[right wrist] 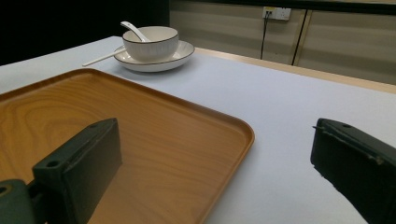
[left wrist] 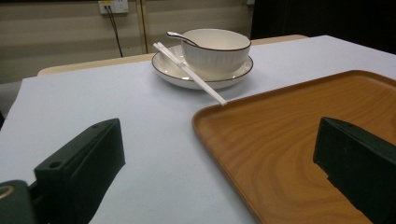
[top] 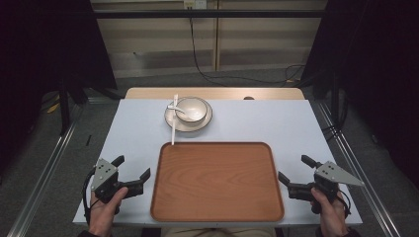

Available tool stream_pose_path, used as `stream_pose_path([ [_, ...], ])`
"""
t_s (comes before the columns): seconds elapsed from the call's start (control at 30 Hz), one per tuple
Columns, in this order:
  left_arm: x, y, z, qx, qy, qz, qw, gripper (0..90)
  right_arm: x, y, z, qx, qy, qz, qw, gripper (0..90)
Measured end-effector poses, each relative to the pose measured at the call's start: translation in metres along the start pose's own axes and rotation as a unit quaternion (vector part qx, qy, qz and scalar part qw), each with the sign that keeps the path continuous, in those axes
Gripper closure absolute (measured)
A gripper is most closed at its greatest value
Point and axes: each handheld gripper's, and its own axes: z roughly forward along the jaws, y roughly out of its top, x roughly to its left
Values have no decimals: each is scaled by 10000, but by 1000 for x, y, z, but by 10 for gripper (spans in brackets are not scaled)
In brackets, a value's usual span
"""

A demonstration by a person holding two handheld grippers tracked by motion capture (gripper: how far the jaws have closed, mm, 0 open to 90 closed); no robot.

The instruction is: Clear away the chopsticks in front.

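Nothing appears to have been started yet: the desk (top: 276,123), which spreads across the middle of the high view, carries everything in what looks like an untouched arrangement, and both hands wait at the bottom corners of that frame. The largest item on it is the wooden tray (top: 217,182), sitting in the lower centre of the high view with no dish or utensil on its surface, so whatever is meant to go onto it is, by the look of things, still to be moved. Above the tray, toward the upper centre of the frame, a plate (top: 170,117) stands well apart from the hands, and a bowl (top: 192,109) sits on it. A spoon (top: 174,107) rests with its handle over the bowl's left rim, and no food or liquid can be made out in the bowl. A pair of white chopsticks (top: 173,123) lies across the plate's left edge, their lower tips reaching the tray's upper left corner, as the left gripper view shows. The left hand-held gripper (top: 131,172) hovers at the tray's lower left with its jaws spread wide and nothing between them; the right hand-held gripper (top: 296,173) mirrors it at the lower right, equally wide and holding nothing. Judging from this, every step of gathering the tableware remains ahead.
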Motion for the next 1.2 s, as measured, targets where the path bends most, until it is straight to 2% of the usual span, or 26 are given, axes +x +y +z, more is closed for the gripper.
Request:
stream_pose_path([
  [0.17,1,0,1,68,53,-48,10000,17,1,-1,2,84,71,0,9999,15],
  [0.27,2,0,3,166,-55,-140,9998,17,0,-1,4,102,116,-31,9999,15],
  [0.47,0,3,4,183,-19,-71,9998,21,0,-2,7,142,167,-39,9998,15],
  [0.63,-2,5,6,222,-103,-128,9996,32,1,-1,7,153,186,-25,9997,15],
  [0.7,-4,4,6,225,-29,-91,9997,42,1,-1,8,157,215,-49,9996,15],
  [0.8,-6,4,6,278,-82,-135,9995,46,3,0,8,182,286,-60,9994,15],
  [0.87,-9,5,6,307,-188,-21,9993,46,5,0,9,207,320,-127,9992,15],
  [0.97,-13,5,8,317,-197,-3,9993,38,7,1,8,196,358,-117,9991,15],
  [1.0,-17,5,12,436,-231,-9,9988,42,7,1,9,191,348,-132,9991,15],
  [1.03,-17,5,12,436,-231,-9,9988,43,7,1,9,191,348,-132,9991,15],
  [1.07,-22,4,16,594,-343,80,9976,43,8,1,10,226,395,-159,9988,15],
  [1.13,-25,6,19,590,-369,149,9975,44,9,1,11,163,434,-196,9987,15],
  [1.2,-26,7,21,540,-366,122,9978,43,9,2,11,182,453,-210,9986,15],
])
